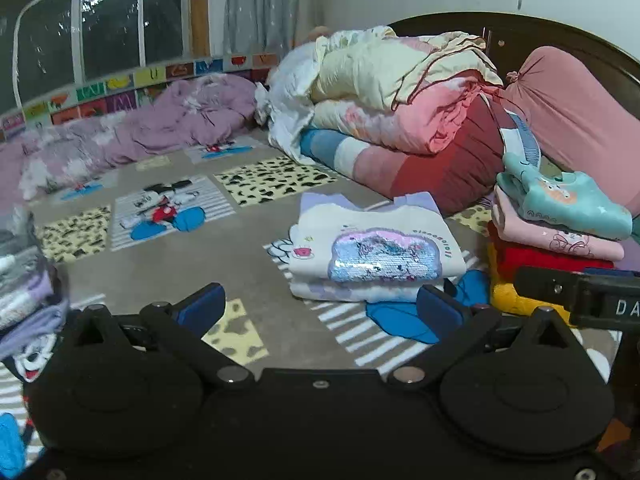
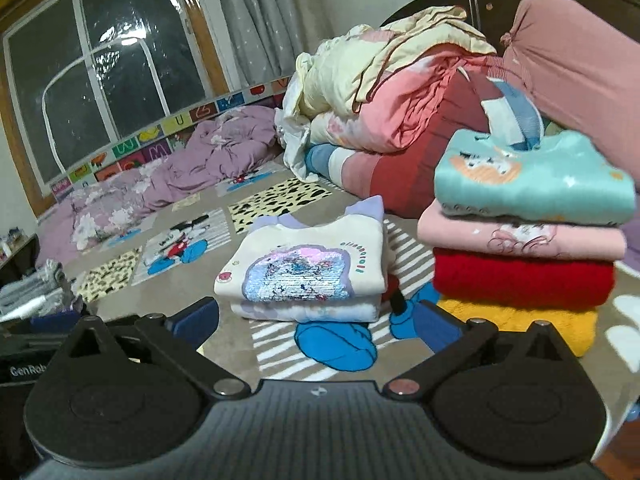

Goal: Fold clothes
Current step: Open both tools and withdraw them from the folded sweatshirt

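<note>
A folded white sweater with a sequin patch [image 1: 372, 252] lies on the bed sheet, also in the right wrist view [image 2: 308, 268]. To its right stands a stack of folded clothes [image 2: 528, 236]: teal on top, then pink, red and yellow; it also shows in the left wrist view [image 1: 556, 236]. My left gripper [image 1: 320, 312] is open and empty, just in front of the sweater. My right gripper [image 2: 316, 324] is open and empty, in front of the sweater and the stack. A pile of unfolded clothes [image 1: 24, 280] lies at the left.
A heap of folded quilts [image 1: 400, 112] and a pink bolster [image 1: 576, 120] sit at the headboard. A crumpled purple blanket [image 1: 140, 132] lies along the window side. The patterned sheet [image 1: 180, 248] stretches between them. The other gripper's body [image 1: 580, 296] shows at the right edge.
</note>
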Available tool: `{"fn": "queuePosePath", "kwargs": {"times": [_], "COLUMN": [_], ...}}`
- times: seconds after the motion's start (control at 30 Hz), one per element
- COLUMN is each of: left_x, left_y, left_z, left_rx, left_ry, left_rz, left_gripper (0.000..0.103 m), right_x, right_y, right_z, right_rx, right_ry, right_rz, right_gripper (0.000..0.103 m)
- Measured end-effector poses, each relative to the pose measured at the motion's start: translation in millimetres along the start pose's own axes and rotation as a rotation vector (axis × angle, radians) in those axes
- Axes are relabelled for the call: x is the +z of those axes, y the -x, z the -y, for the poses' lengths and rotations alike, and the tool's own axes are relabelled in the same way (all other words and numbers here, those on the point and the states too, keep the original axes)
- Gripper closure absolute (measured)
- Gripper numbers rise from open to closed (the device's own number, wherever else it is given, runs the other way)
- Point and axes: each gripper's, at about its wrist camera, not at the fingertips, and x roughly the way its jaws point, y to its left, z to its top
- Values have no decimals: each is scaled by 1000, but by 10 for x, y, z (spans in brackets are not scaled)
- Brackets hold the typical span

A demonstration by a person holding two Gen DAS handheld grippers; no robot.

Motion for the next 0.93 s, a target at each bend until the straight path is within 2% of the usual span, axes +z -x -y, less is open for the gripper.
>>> {"fn": "queuePosePath", "kwargs": {"times": [0.3,0.83,0.93], "left_x": [9,-2,-14], "left_y": [57,119,162], "left_z": [94,84,91], "left_rx": [12,1,3], "left_ry": [8,29,21], "left_rz": [-38,-44,-24], "left_gripper": [0,0,0], "right_x": [27,78,78], "right_y": [126,251,269], "right_z": [-102,-172,-181], "right_rx": [-33,-59,-61], "right_ry": [44,80,82], "right_rz": [-40,-40,-40], "right_gripper": [0,0,0]}}
